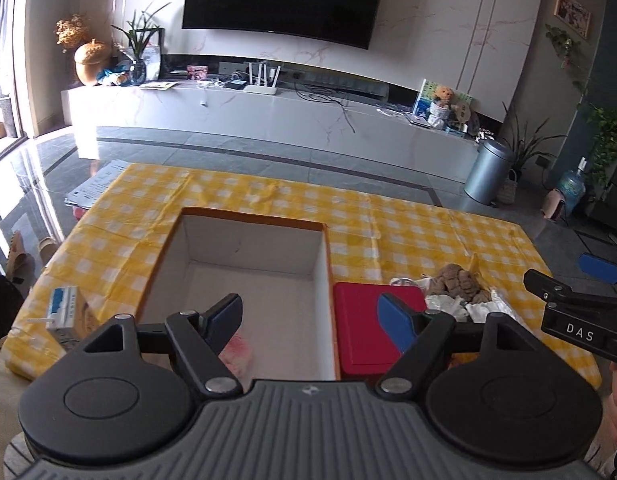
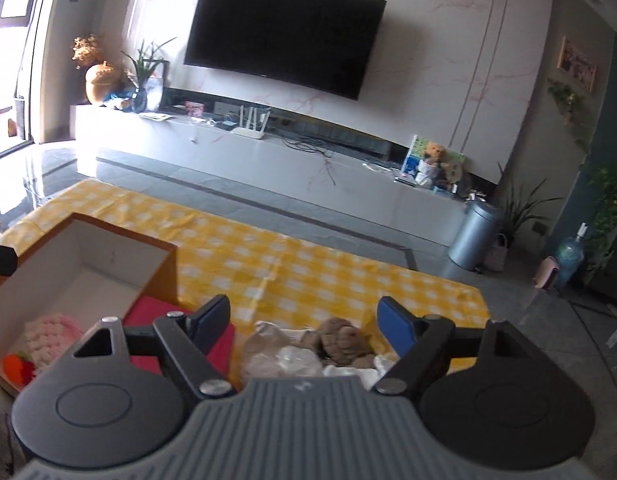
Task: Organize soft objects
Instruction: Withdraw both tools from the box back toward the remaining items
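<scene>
An open cardboard box (image 1: 252, 244) with a white inside stands on the yellow checked cloth (image 1: 408, 216). A pink fluffy item (image 1: 238, 354) lies in its near end; the right wrist view shows it (image 2: 52, 338) beside an orange item (image 2: 16, 366). A brown plush toy (image 1: 460, 282) lies on white soft pieces (image 1: 444, 304) right of the box, also in the right wrist view (image 2: 344, 340). My left gripper (image 1: 312, 320) is open and empty above the box's right wall. My right gripper (image 2: 304, 322) is open and empty just above the plush toy; it shows at the right edge of the left wrist view (image 1: 572, 276).
A red lid (image 1: 364, 332) lies flat between box and plush pile. A small blue-and-white carton (image 1: 62, 312) stands at the table's left. Papers (image 1: 98, 182) lie on the far left corner. Beyond are a TV cabinet (image 1: 268, 112) and a metal bin (image 1: 488, 170).
</scene>
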`<state>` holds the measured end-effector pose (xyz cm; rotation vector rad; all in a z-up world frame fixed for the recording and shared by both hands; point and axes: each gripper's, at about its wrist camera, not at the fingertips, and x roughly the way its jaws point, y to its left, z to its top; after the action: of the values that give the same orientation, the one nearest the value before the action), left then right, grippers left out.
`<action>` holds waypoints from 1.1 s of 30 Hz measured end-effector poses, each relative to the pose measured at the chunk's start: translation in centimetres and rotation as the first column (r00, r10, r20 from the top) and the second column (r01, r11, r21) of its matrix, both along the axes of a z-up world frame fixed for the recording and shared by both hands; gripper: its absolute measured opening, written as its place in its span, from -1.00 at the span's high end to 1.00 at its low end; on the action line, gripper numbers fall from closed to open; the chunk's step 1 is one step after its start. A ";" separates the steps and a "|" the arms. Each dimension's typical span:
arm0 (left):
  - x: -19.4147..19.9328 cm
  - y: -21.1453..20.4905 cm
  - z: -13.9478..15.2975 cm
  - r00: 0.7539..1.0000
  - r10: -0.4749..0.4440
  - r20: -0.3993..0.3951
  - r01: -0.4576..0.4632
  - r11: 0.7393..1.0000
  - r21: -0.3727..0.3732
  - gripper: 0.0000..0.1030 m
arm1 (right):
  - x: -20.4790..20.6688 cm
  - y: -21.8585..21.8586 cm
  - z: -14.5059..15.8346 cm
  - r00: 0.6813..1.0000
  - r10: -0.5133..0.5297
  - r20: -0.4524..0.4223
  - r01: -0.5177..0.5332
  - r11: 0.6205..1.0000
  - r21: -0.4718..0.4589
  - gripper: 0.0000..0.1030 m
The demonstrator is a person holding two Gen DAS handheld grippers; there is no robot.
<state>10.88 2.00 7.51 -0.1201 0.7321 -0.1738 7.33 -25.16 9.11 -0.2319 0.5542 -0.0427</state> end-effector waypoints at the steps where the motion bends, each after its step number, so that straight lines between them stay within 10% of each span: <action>1: 0.4 -0.9 -0.5 0.999 -0.033 -0.008 0.033 0.999 -0.011 -0.76 | -0.2 -1.4 -0.2 0.999 -0.032 -0.007 0.032 0.999 -0.001 -0.55; 15: 3.0 -11.7 -7.6 0.934 -0.296 -0.201 0.301 0.954 -0.006 -0.76 | 0.9 -10.9 -10.9 0.905 -0.165 -0.393 0.222 0.969 0.105 -0.55; 33: 4.1 -12.6 -8.7 0.952 -0.226 -0.208 0.254 0.960 0.119 -0.76 | 13.3 -13.8 -15.2 0.906 -0.110 -0.409 0.140 0.989 0.045 -0.95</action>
<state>14.94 -10.56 -1.14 0.0930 0.9507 -0.3451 20.59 -39.00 -6.09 -0.1316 0.9844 -0.1003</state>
